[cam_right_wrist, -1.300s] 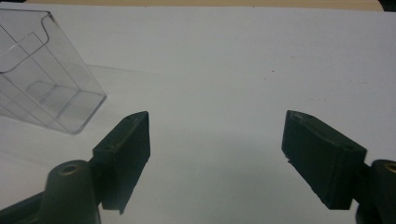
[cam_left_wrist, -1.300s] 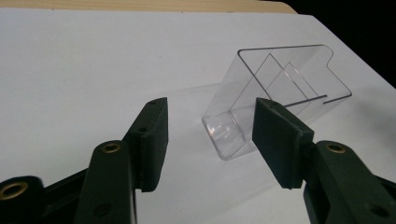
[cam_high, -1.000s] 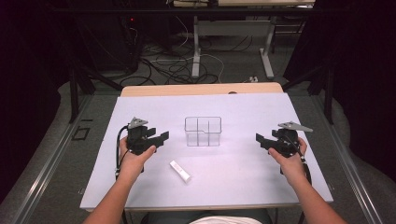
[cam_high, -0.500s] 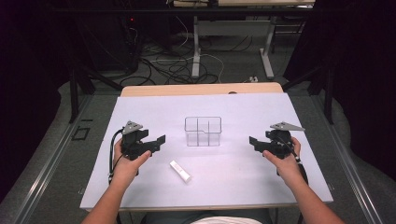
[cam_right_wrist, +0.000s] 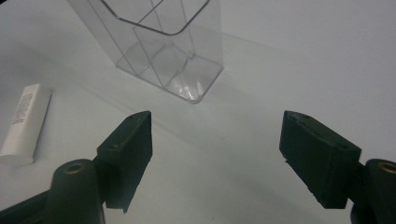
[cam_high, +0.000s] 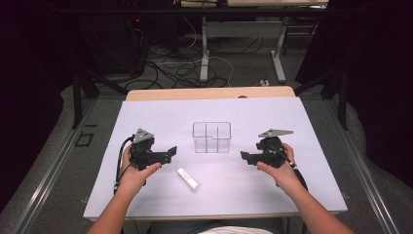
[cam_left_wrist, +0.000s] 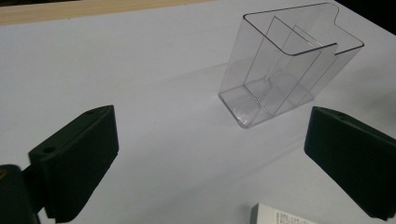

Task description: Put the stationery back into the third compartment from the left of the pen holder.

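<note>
The left gripper [cam_high: 171,152] has just been opening its jaws, nothing between them, above the white tube [cam_high: 188,179] near the tabletop's [cam_high: 146,117] front edge. The right gripper [cam_high: 245,156], open and empty, has moved in toward the clear organizer [cam_high: 212,137]. A pickup looks imminent.

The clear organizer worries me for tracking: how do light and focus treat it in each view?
High view: clear organizer faint, only its edges read against the evenly lit white table. Left gripper view: walls sharp, slight glints, soft shadow. Right gripper view: base glares, top cropped, white tube slightly soft.

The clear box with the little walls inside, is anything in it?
No, the clear box is empty. You can see straight through its walls to the bare bottom and the white table. The small white tube lies outside it, on the table. Nothing is hidden.
</note>
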Demonstrator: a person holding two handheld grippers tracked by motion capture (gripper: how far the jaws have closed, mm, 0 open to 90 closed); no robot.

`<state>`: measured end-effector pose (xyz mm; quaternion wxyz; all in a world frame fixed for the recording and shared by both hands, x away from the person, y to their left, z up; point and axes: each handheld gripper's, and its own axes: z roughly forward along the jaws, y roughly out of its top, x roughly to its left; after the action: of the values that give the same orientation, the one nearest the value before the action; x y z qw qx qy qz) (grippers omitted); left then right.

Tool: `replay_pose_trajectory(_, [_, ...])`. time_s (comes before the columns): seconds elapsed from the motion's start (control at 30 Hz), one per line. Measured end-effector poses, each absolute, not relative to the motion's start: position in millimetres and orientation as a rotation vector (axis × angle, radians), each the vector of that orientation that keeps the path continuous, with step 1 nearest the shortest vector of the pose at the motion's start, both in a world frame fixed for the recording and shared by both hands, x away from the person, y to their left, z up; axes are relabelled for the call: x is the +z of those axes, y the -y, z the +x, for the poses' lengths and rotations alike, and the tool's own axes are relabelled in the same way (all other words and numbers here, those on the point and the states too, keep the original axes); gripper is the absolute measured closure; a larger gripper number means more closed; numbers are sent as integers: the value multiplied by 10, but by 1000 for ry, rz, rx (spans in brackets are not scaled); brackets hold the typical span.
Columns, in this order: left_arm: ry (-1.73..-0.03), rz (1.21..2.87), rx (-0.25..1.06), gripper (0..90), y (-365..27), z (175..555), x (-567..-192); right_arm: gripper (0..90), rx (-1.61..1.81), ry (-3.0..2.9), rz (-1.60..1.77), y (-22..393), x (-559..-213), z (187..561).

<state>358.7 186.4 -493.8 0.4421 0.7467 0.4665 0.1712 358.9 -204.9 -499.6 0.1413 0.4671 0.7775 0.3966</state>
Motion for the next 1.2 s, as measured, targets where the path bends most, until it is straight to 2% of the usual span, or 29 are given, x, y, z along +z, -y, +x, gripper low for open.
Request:
replay_pose_trajectory(0.57, [-1154, 1824, 458, 3, -1965, 3608, -4931, 289, 1075, -2418, 1276, 1551, -4970, 3637])
replay_pose_trajectory(0.93, [-1167, 1811, 460, 15, -2006, 3618, -4957, 345, 1014, -2542, 1360, 1285, -4928, 3726])
replay_pose_trajectory(1.2, [-1182, 1812, 457, 18, -2034, 3626, -4965, 427, 1019, -2654, 1421, 1100, -4953, 3795])
